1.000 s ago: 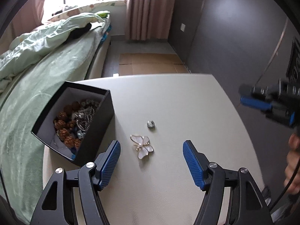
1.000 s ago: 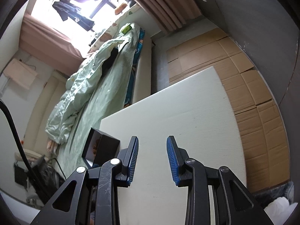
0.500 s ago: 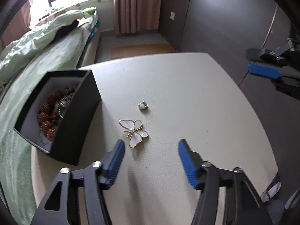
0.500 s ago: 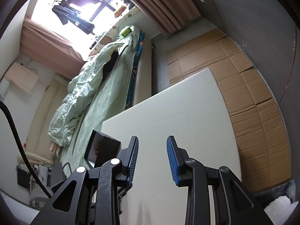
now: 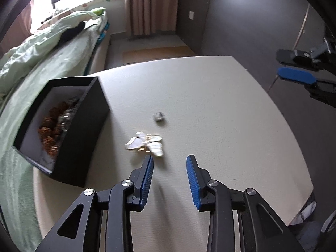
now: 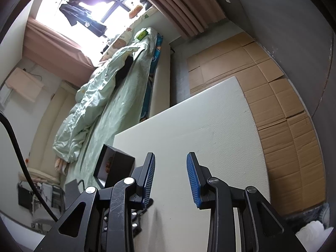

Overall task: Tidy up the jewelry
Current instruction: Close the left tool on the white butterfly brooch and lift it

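White-and-gold, the butterfly brooch (image 5: 145, 145) lies on the pale table (image 5: 220, 109) just right of the black jewelry box (image 5: 84, 130), with a small silver ring (image 5: 159, 117) a little beyond it. The left gripper (image 5: 169, 163) is poised just short of the brooch, its jaws having just been closing yet parted with nothing between them; they are best re-centred over the brooch before being pinched. The right gripper (image 6: 171, 161) is held apart, part-open and empty.
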Demonstrator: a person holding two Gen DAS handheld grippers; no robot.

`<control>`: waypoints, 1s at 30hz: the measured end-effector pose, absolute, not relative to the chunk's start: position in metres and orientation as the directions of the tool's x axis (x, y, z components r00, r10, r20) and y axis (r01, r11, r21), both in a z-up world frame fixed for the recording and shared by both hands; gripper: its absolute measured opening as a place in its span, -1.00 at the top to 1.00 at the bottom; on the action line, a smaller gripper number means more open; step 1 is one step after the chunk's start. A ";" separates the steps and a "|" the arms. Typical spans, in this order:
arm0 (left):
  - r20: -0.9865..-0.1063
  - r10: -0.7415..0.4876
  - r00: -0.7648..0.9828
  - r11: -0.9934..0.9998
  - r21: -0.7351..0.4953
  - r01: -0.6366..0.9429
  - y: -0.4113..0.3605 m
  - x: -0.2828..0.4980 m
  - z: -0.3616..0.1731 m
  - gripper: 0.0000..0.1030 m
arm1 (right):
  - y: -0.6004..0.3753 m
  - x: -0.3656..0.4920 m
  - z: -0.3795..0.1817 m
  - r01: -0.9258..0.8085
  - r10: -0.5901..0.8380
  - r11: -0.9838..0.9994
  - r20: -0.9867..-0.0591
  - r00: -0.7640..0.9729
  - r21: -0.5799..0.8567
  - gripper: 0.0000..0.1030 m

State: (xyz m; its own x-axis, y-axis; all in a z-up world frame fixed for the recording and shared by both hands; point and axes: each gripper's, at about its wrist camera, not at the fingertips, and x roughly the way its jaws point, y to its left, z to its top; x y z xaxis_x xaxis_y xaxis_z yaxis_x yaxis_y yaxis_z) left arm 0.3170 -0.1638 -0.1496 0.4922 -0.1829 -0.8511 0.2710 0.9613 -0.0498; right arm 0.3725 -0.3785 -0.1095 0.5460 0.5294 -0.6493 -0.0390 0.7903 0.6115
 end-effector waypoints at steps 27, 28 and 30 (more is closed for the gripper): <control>-0.836 -0.171 0.522 0.938 0.025 0.347 -0.160 0.333 -0.152 0.16 | -0.342 0.382 -0.116 -0.095 0.516 0.835 -0.712 0.477 0.542 0.37; -0.831 -0.173 0.529 0.938 0.025 0.346 -0.159 0.331 -0.148 0.16 | -0.339 0.383 -0.117 -0.102 0.515 0.838 -0.717 0.470 0.536 0.37; -0.821 -0.176 0.543 0.940 0.023 0.339 -0.156 0.329 -0.139 0.16 | -0.329 0.383 -0.120 -0.121 0.513 0.846 -0.729 0.454 0.520 0.37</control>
State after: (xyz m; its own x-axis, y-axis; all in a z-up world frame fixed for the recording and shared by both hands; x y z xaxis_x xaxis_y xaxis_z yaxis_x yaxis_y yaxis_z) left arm 0.3295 -0.1561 -0.1394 0.5433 -0.1758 -0.8209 0.3392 0.9404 0.0231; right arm 0.3830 -0.3293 -0.1198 0.4539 0.5128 -0.7287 -0.1211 0.8457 0.5197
